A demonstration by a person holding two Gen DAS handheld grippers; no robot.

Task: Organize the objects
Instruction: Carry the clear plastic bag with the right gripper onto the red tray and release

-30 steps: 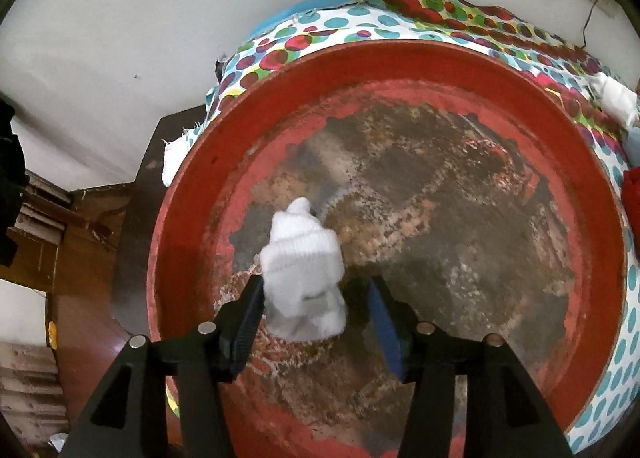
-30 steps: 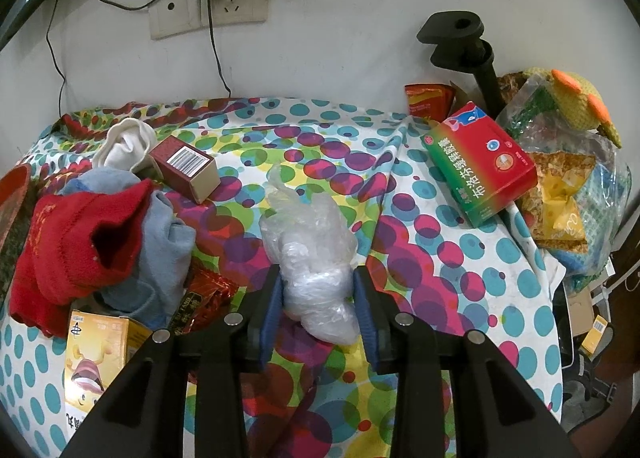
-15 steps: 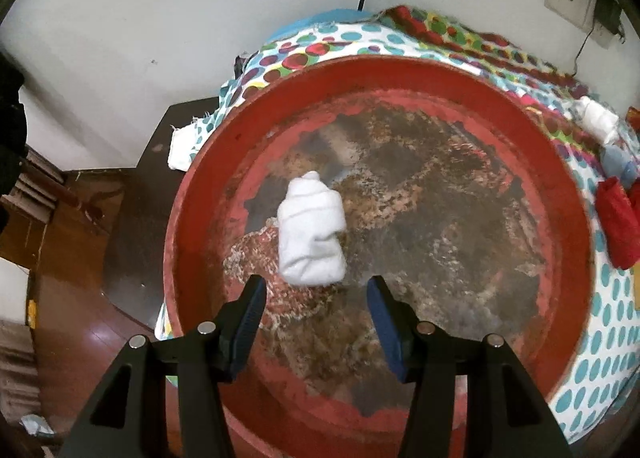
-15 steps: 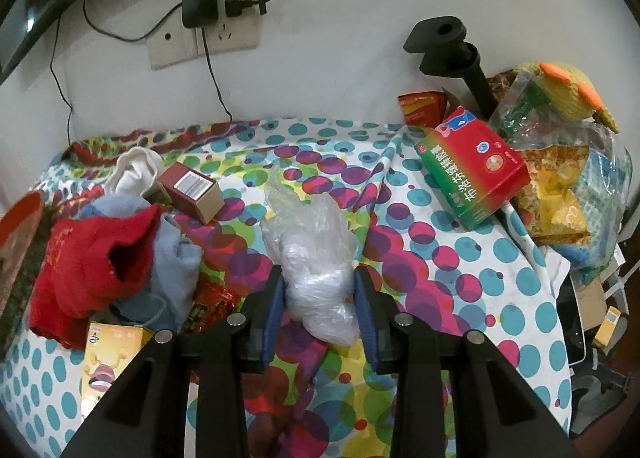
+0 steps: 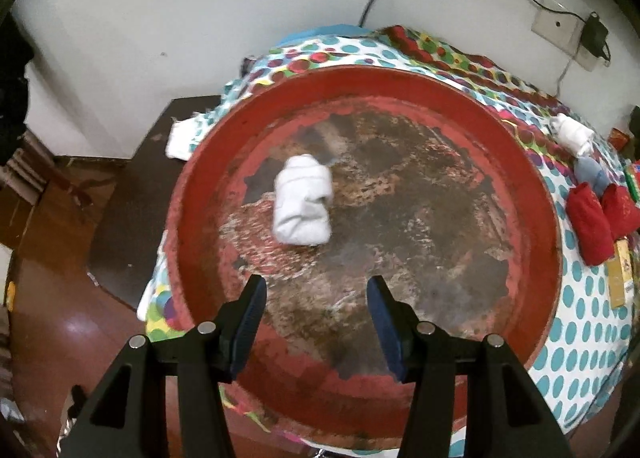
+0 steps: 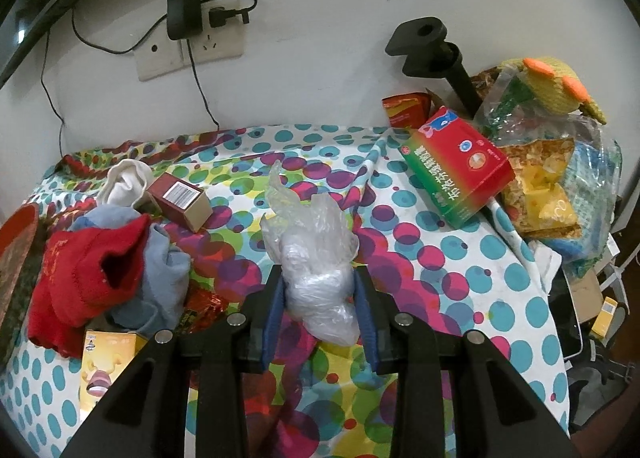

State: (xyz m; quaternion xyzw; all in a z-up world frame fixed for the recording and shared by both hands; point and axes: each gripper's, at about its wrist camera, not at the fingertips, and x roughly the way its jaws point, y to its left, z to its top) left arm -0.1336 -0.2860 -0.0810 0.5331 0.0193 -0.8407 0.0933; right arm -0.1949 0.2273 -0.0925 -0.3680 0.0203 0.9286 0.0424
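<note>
Hovering over the near part of the red tray [image 5: 192, 194], your left gripper [image 5: 316, 298] has its jaws released with nothing between them. The rolled white sock [image 5: 302, 200] lies on the tray floor beyond them, left of centre, apart from the rim, with bare tray all around it. Your right gripper [image 6: 320, 298] has its jaws clenched on the crumpled plastic bag [image 6: 316, 258] above the dotted cloth [image 6: 460, 258] on the bench. Left of it sit red and blue socks [image 6: 92, 270] and a small brown box [image 6: 180, 198]; far right lies the red-green box [image 6: 460, 170]. Bare cloth lies between them.
</note>
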